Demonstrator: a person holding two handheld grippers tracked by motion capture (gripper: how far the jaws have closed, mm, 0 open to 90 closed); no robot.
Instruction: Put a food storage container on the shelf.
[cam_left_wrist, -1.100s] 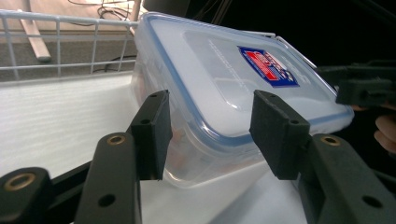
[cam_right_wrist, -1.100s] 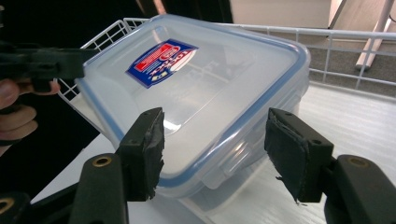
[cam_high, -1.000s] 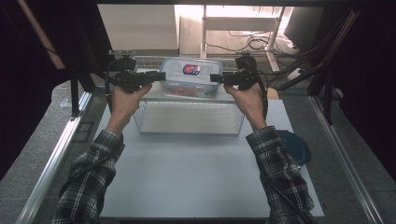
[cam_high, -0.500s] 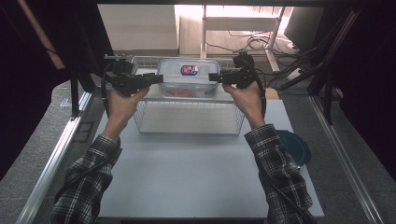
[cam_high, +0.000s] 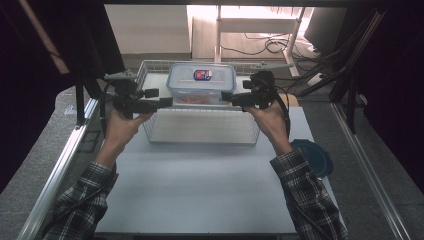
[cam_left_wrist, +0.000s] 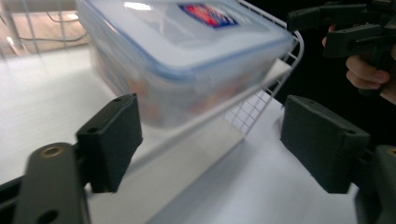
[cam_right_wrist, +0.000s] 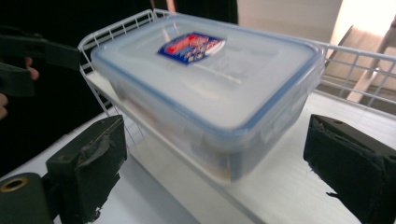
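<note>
While the clear lidded container (cam_high: 201, 83) rests at the far end of the white wire basket (cam_high: 202, 127) on the table (cam_high: 200, 195), it is flanked by the left claw (cam_high: 165, 102) and the right claw (cam_high: 227, 96). Both claws' jaws have just been opening and are spread apart, clear of the container's sides.

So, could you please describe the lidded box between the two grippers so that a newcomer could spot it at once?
Look at the white wire basket at the far side of the grey table. In its back part sits a clear plastic container; its blue-rimmed lid with a red and blue sticker sets it apart.
</note>
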